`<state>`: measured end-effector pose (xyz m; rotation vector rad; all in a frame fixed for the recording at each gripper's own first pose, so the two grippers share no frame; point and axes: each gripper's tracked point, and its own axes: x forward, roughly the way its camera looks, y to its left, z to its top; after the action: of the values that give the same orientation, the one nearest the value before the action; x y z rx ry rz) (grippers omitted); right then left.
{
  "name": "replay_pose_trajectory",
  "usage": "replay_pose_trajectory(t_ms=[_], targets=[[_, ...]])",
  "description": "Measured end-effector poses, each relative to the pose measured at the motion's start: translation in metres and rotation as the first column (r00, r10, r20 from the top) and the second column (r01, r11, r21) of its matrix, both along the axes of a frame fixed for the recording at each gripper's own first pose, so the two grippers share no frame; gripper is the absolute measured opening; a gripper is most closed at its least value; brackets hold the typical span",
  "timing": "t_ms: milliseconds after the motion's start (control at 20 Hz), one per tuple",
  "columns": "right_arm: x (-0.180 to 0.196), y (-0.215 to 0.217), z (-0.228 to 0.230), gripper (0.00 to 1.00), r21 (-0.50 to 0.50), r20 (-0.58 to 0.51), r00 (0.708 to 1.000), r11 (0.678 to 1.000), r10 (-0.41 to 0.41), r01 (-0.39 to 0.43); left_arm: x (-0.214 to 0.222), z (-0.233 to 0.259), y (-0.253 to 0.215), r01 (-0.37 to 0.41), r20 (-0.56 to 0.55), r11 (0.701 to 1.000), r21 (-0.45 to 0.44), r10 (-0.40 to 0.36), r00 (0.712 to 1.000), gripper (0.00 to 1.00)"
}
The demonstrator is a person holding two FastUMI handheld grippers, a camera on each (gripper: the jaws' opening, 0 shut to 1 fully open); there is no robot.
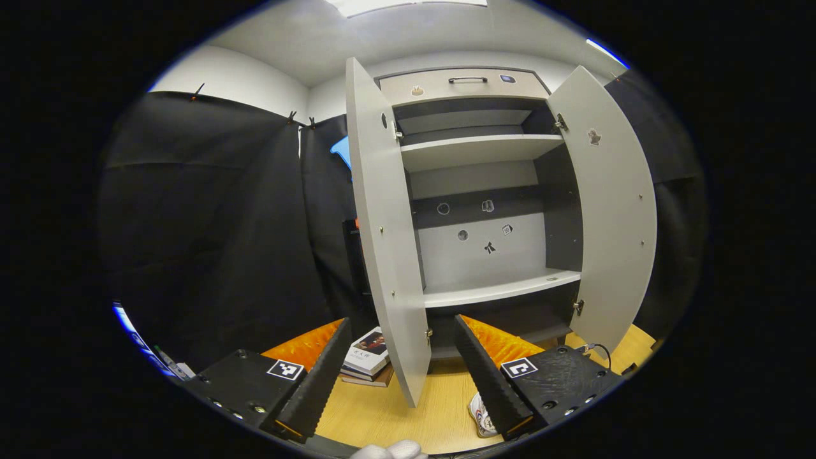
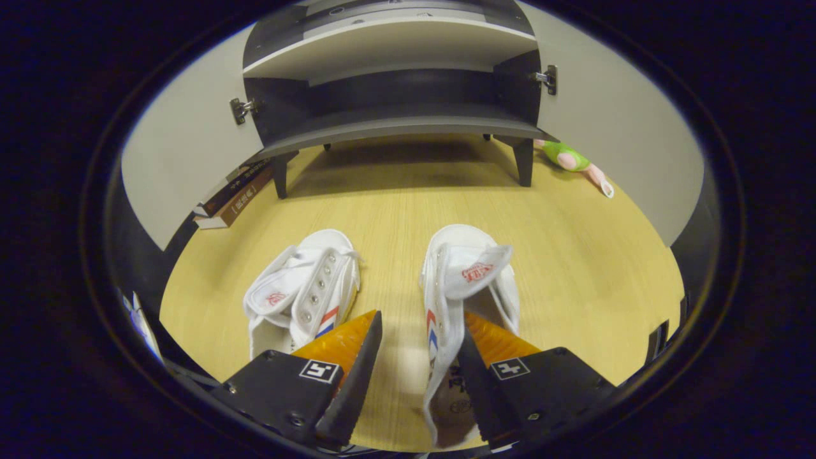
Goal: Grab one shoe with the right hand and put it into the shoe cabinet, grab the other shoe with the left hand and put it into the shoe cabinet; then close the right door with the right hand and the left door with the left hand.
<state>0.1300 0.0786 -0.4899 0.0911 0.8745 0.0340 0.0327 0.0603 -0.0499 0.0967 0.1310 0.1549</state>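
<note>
Two white canvas shoes with red and blue stripes lie on the wooden floor in the right gripper view: the left shoe [image 2: 306,287] and the right shoe [image 2: 465,280]. My right gripper [image 2: 421,319] is open and low over the right shoe. Its jaws straddle that shoe's left side wall, one outside and one over the shoe's opening. The shoe cabinet [image 1: 484,293] stands ahead with both doors swung open: the left door [image 1: 386,242] and the right door [image 1: 612,210]. My left gripper [image 1: 401,325] is open and holds nothing. It faces the left door's edge, and a bit of shoe [image 1: 481,414] shows below it.
A stack of books [image 1: 366,357] lies on the floor beside the cabinet's left door, also visible as books [image 2: 233,194]. A green toy [image 2: 570,159] lies by the cabinet's right leg. The shelves [image 1: 478,150] hold nothing. A gloved hand [image 1: 389,450] shows at the bottom edge.
</note>
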Motion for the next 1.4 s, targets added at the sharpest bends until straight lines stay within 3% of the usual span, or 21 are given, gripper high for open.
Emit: replay_pose_trajectory(t_ms=[50, 100, 150, 200, 300, 350, 400, 450, 600, 950, 1150, 1300, 1350, 1400], targets=[[0.004, -0.002, -0.001, 0.66, -0.003, 0.004, 1.000, 1.000, -0.001, 0.001, 0.003, -0.001, -0.001, -0.002, -0.003, 1.000, -0.001, 0.002, 1.000, 0.96], [0.008, -0.007, -0.002, 0.71, -0.021, 0.008, 1.000, 1.000, -0.012, 0.012, 0.005, -0.002, -0.002, -0.002, -0.007, 1.000, -0.006, 0.002, 1.000, 0.96], [0.011, -0.009, -0.004, 0.69, -0.026, 0.013, 1.000, 1.000, -0.015, 0.015, 0.008, -0.003, -0.004, -0.001, -0.007, 1.000, -0.011, 0.001, 1.000, 1.00], [0.012, -0.010, -0.006, 0.66, -0.024, 0.014, 1.000, 1.000, -0.014, 0.015, 0.011, -0.005, -0.006, 0.001, -0.015, 1.000, -0.015, -0.001, 1.000, 0.96], [0.013, -0.012, -0.009, 0.54, 0.001, 0.005, 1.000, 1.000, -0.026, 0.026, 0.015, -0.007, -0.008, 0.004, -0.028, 1.000, -0.009, -0.004, 1.000, 0.96], [0.016, -0.009, -0.009, 0.26, 0.026, 0.011, 1.000, 0.999, -0.019, 0.018, 0.017, -0.007, -0.009, 0.003, -0.032, 1.000, -0.006, -0.003, 0.999, 0.96], [0.014, -0.007, -0.011, 0.23, 0.036, 0.014, 1.000, 0.999, -0.001, 0.001, 0.018, -0.007, -0.010, 0.004, -0.031, 1.000, -0.005, -0.004, 1.000, 0.96], [0.013, -0.008, -0.011, 0.13, 0.025, 0.017, 1.000, 1.000, 0.012, -0.012, 0.018, -0.006, -0.011, 0.004, -0.030, 1.000, -0.006, -0.004, 1.000, 0.96], [0.013, -0.011, -0.007, 0.05, 0.052, 0.006, 1.000, 0.998, 0.029, -0.030, 0.016, -0.003, -0.017, 0.011, -0.029, 1.000, -0.004, -0.011, 1.000, 0.96], [0.010, -0.024, 0.048, 0.07, 0.035, 0.086, 0.995, 0.998, 0.047, -0.051, 0.010, -0.002, -0.024, 0.027, -0.018, 1.000, -0.011, -0.027, 0.999, 0.96], [0.012, -0.025, 0.111, 0.07, 0.008, 0.185, 0.980, 0.997, 0.071, -0.074, 0.004, 0.002, -0.027, 0.035, -0.001, 0.999, -0.011, -0.035, 0.999, 0.96], [0.023, -0.024, 0.171, 0.07, -0.009, 0.278, 0.957, 0.997, 0.081, -0.082, 0.001, 0.004, -0.032, 0.044, 0.009, 0.999, -0.023, -0.044, 0.999, 1.00], [0.027, -0.022, 0.191, 0.07, -0.015, 0.306, 0.948, 0.996, 0.086, -0.086, 0.001, 0.006, -0.033, 0.046, 0.014, 0.998, -0.030, -0.046, 0.999, 0.96], [0.034, -0.021, 0.211, 0.07, -0.022, 0.335, 0.938, 0.996, 0.090, -0.088, -0.001, 0.008, -0.035, 0.050, 0.020, 0.998, -0.036, -0.049, 0.999, 1.00]])
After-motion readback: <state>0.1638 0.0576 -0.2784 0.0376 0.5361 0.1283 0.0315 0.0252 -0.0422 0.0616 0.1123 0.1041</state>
